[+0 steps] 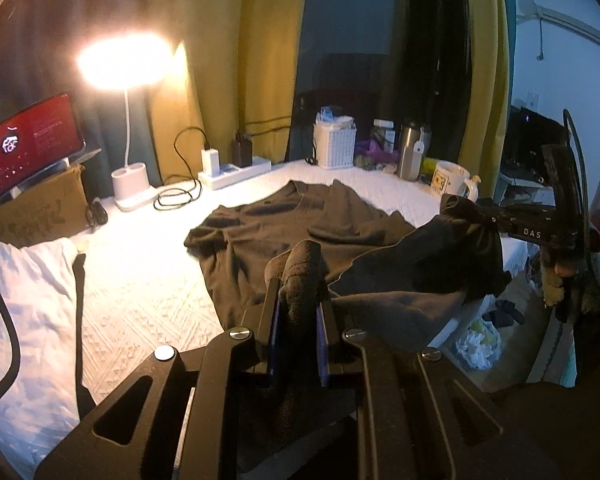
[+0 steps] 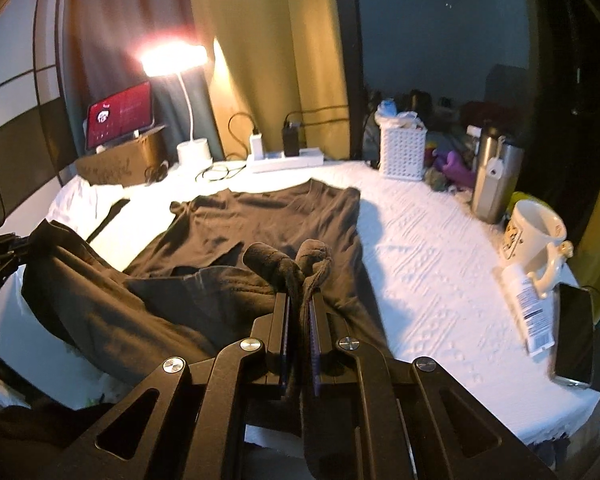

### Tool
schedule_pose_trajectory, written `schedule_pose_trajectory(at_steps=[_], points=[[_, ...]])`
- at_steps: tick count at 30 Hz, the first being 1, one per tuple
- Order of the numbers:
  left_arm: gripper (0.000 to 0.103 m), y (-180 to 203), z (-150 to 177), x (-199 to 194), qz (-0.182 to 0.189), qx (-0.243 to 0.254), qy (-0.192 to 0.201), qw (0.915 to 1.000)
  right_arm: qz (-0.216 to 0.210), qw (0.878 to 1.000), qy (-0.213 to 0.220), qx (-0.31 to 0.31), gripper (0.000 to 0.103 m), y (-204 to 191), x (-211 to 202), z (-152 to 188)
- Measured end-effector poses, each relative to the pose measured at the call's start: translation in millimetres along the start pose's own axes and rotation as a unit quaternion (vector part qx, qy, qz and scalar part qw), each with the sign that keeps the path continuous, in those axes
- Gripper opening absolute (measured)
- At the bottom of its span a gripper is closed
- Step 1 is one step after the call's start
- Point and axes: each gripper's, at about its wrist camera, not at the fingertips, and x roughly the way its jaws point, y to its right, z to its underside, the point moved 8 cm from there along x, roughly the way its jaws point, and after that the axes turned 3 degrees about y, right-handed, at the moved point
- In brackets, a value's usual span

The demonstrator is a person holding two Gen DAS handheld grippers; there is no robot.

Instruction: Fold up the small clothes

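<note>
Lying across the bed (image 2: pixel 420 240), a dark garment (image 2: pixel 260 216) is being lifted at its near hem, pinched in the left gripper (image 1: pixel 300 276) and right gripper (image 2: pixel 300 280).

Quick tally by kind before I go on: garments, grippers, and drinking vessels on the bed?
Garments: 2, the dark shirt being folded and the white garment at the side.
Grippers: 2, left gripper and right gripper, both clamped on the shirt.
Drinking vessels: 2, mug and steel tumbler.
Total: 6

Lit lamp (image 1: pixel 124 60), tablet (image 1: pixel 34 140), power strip (image 1: pixel 236 172), white basket (image 1: pixel 335 145), steel tumbler (image 2: pixel 496 178), mug (image 2: pixel 534 232), phone (image 2: pixel 576 336), all on white-covered desk (image 2: pixel 420 260).
</note>
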Motion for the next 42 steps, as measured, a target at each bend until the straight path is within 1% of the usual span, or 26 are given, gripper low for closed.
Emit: schedule_pose_trajectory(at_steps=[5,9,14,31,42], points=[[0.013,-4,-10,-4,-0.006,-0.005,0.017,0.9998,0.009,1.000,0.020,0.008,0.009,9,-14,-10],[0.013,-13,-21,-3,-0.014,-0.014,0.031,0.9993,0.016,0.999,0.027,0.011,0.008,15,-18,-17],[0.013,-16,-31,0,-0.017,-0.009,0.039,0.9990,0.021,0.999,0.035,0.013,0.009,20,-20,-24],[0.013,-30,-49,25,-0.026,-0.011,0.030,0.9992,0.026,0.998,0.047,0.025,0.009,42,-10,-47],[0.013,-41,-62,43,-0.031,-0.012,0.025,0.9991,0.025,0.998,0.056,0.025,0.009,57,6,-72]])
